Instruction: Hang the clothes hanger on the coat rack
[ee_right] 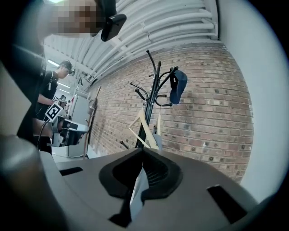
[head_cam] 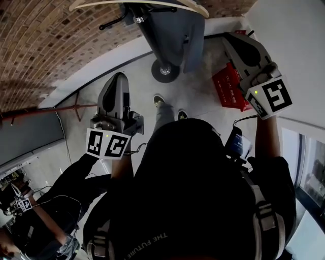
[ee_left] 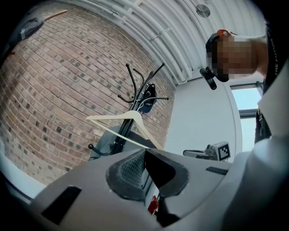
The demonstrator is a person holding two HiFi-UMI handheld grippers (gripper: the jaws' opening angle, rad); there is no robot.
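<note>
A pale wooden clothes hanger (ee_left: 123,122) hangs by its hook on the black coat rack (ee_left: 141,88) in front of the brick wall. It also shows beside the pole in the right gripper view as the hanger (ee_right: 142,130) on the rack (ee_right: 153,85), and at the top of the head view as the hanger (head_cam: 137,4). My left gripper (ee_left: 144,152) points at it from a distance, shut and empty. My right gripper (ee_right: 143,151) is shut too, with nothing between its pads. In the head view the left gripper (head_cam: 119,81) and right gripper (head_cam: 234,39) flank the rack's round base (head_cam: 165,71).
A blue cap (ee_right: 177,85) hangs on an upper hook. A grey cloth (head_cam: 175,30) hangs below the hanger. A red crate (head_cam: 228,86) stands on the floor at the right wall. Another person (ee_right: 49,90) stands in the background. The brick wall (ee_left: 58,81) is behind the rack.
</note>
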